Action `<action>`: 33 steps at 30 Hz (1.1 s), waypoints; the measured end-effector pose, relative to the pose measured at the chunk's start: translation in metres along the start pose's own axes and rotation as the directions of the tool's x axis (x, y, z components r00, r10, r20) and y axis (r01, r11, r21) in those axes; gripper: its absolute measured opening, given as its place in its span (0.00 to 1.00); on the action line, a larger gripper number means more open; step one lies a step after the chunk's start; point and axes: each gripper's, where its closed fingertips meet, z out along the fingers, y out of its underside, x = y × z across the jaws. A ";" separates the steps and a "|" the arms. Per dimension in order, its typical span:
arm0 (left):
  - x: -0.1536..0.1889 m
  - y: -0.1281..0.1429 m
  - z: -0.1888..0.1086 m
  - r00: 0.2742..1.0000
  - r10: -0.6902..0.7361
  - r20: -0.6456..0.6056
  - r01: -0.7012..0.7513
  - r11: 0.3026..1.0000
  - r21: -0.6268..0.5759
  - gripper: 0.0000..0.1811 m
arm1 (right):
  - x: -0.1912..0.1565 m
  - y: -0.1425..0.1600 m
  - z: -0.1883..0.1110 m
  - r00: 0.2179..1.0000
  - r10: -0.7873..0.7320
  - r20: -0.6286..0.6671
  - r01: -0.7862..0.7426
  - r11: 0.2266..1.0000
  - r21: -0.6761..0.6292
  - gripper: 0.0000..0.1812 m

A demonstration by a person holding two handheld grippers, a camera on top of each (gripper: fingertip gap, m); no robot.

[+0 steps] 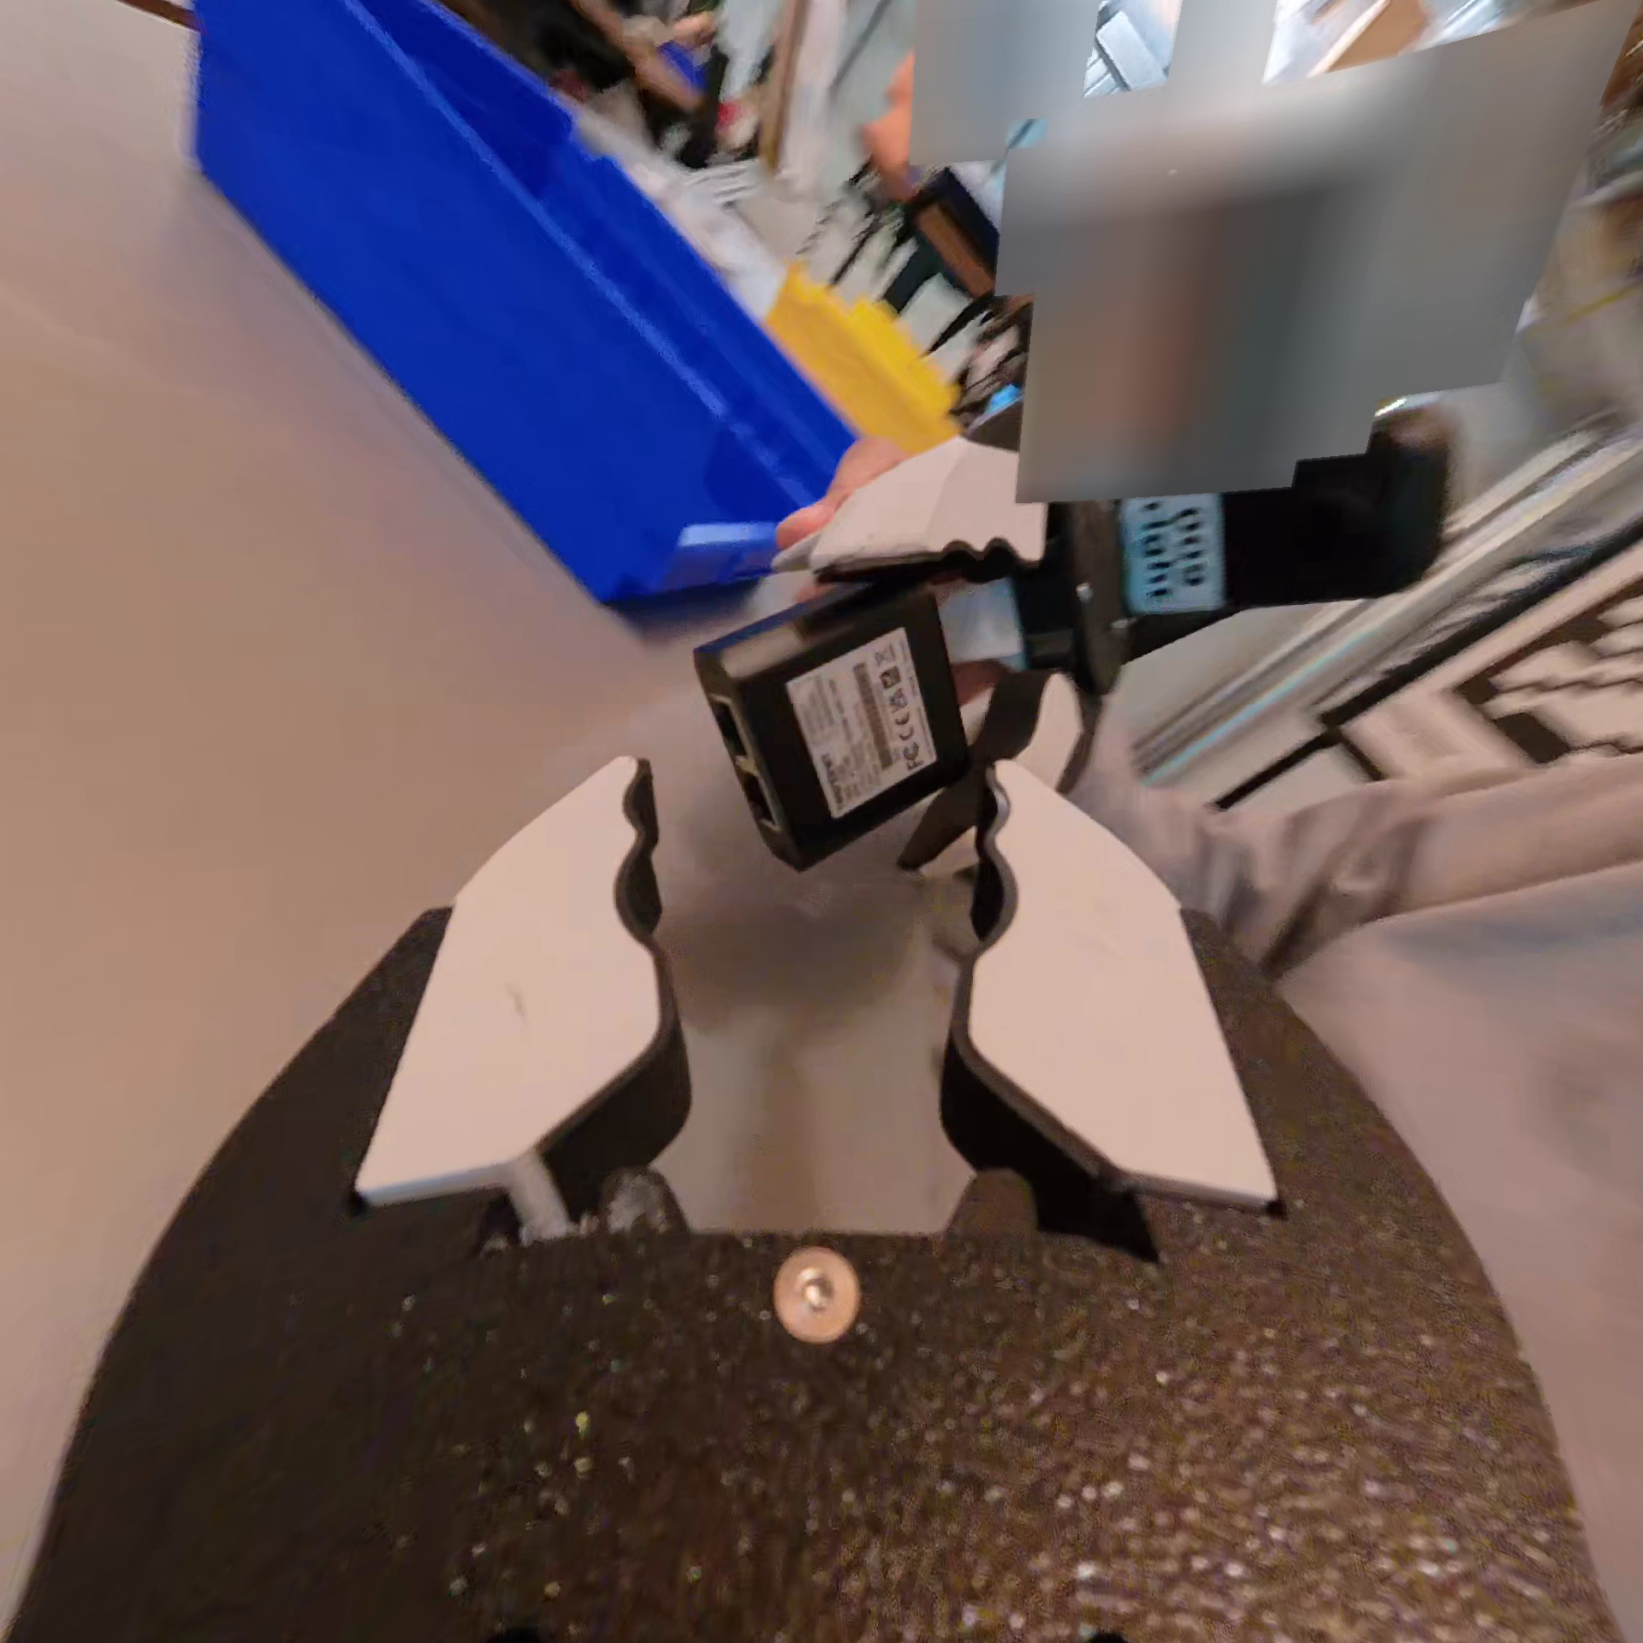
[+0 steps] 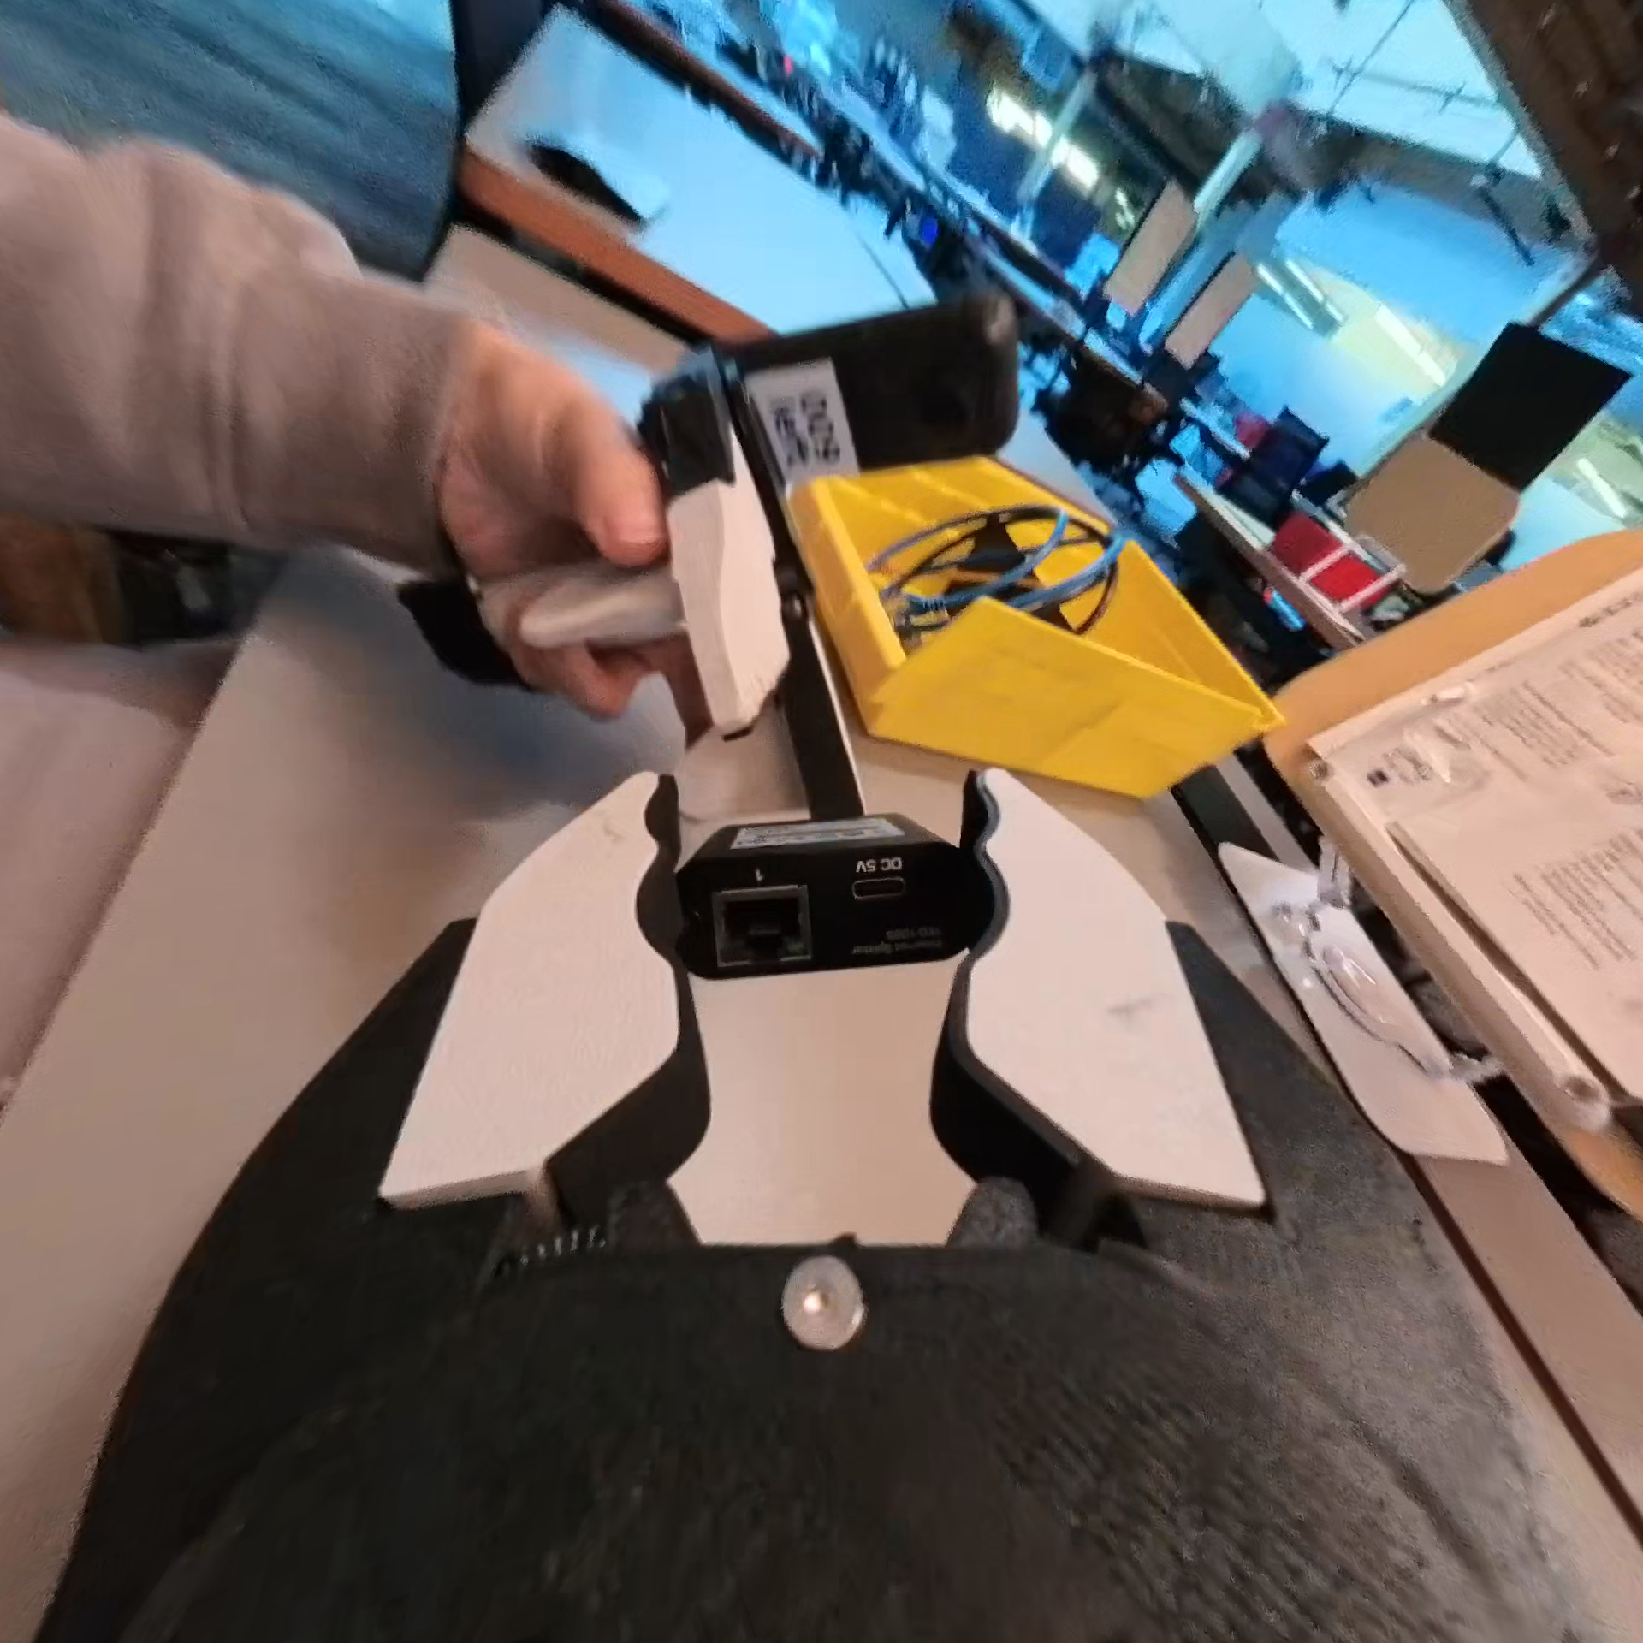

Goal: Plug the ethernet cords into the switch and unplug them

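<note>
The switch (image 2: 827, 889) is a small black box with one ethernet port and a power port facing me in the right wrist view. My right gripper (image 2: 813, 800) is shut on its two sides and holds it above the table. In the left wrist view the switch (image 1: 853, 738) hangs tilted just past my left gripper (image 1: 818, 782), which is open and empty; two empty ports and a white label show. A hand holds the left gripper (image 2: 738, 711) behind the switch. Blue ethernet cords (image 2: 1005, 569) lie coiled in a yellow bin (image 2: 1067, 711).
A large blue bin (image 1: 498, 293) stands on the grey table (image 1: 222, 711) at the far left, with the yellow bin (image 1: 853, 356) beyond it. Papers on a wooden board (image 2: 1511, 800) and a clear plastic bag (image 2: 1334, 978) lie to the right.
</note>
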 end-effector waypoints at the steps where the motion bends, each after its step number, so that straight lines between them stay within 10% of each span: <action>1: 0.003 -0.001 0.000 0.996 -0.055 -0.065 0.056 0.998 0.019 0.38 | -0.002 -0.010 -0.003 0.999 0.017 0.029 -0.019 0.998 0.054 0.34; 5: 0.029 -0.002 0.002 0.893 -0.233 -0.386 0.263 0.964 0.027 0.38 | -0.009 -0.044 -0.014 0.993 0.058 0.100 -0.081 0.966 0.246 0.34; 8: 0.052 -0.007 0.001 0.766 -0.266 -0.586 0.337 0.942 0.013 0.18 | -0.008 -0.040 -0.014 0.990 0.094 0.108 -0.119 0.958 0.261 0.34; 20: 0.031 -0.002 0.009 0.887 -0.297 -0.355 0.313 0.950 -0.013 0.13 | -0.008 0.004 0.004 0.998 0.047 0.042 -0.050 0.996 0.068 0.48; 33: 0.015 0.009 0.011 0.939 -0.304 -0.159 0.296 0.952 -0.072 0.13 | -0.014 0.025 0.022 0.997 0.071 0.013 -0.071 0.997 0.014 0.42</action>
